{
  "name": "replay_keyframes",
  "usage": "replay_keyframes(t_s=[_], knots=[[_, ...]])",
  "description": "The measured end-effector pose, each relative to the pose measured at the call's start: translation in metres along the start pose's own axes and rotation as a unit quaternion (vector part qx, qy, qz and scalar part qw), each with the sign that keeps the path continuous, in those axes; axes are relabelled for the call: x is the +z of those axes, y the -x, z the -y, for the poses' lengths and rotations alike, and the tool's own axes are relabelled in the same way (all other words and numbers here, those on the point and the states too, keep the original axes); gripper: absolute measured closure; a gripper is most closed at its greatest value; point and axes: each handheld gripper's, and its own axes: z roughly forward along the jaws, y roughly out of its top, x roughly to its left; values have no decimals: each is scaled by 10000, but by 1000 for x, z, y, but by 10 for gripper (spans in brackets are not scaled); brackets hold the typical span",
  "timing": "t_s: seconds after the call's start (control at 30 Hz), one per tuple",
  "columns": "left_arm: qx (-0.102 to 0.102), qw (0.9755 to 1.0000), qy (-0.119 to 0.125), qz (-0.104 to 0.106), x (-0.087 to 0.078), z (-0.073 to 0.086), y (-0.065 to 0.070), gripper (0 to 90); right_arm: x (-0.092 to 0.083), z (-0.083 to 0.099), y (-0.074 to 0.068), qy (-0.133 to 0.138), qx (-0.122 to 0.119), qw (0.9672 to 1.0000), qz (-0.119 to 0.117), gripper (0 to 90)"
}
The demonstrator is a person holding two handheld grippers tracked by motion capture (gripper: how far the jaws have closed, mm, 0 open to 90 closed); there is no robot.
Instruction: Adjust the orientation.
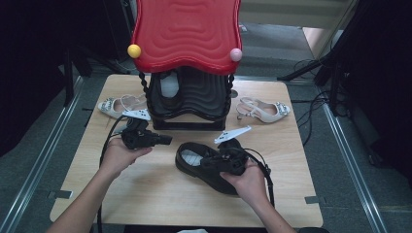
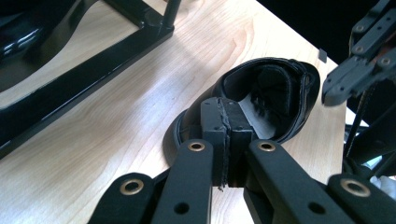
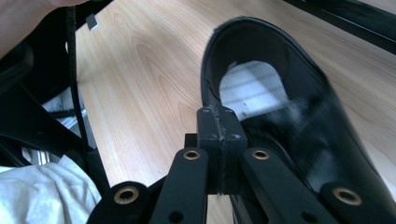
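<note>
Left tool: my left tool sits left of centre in the high view, held in my left hand; in the left gripper view its two jaws stand pressed flat together with nothing between them.
Right tool: my right tool is at lower centre of the high view, gripped by my right hand and lying over the black shoe; in the right gripper view its jaws meet pad to pad, empty, just above the shoe's rim.
Black shoe: the black shoe lies on the surface just below the middle of the high view, opening up, a pale insole showing; in the left gripper view it is at centre right, in the right gripper view it takes the right half, partly blurred.
Surface: light wood surface, bare along the lower part of the frame.
Shoe rack: a black rack with a red wavy top stands at upper centre, behind the shoe.
Pale sandals: one sandal lies left of the rack, another right of it, both well apart from the black shoe.
</note>
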Motion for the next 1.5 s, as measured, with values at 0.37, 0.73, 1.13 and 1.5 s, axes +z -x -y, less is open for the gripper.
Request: replay_keyframes(t_s=[0.37, 0.73, 1.13, 1.5], knots=[[232, 9995, -207, 103, 19, -19, -5, 898, -26, 38, 16, 258, 337, 9988, 262, 900], [323, 9988, -323, 160, 42, -17, -11, 879, -27, 63, 7, 396, 378, 9976, 414, 900], [379, 9980, -486, 107, 53, -15, -13, 900, -10, 83, 14, -37, 413, 9968, 684, 900], [351, 9981, -493, 137, 49, -9, -9, 900, -8, 81, 21, -96, 522, 9961, 700, 900]])
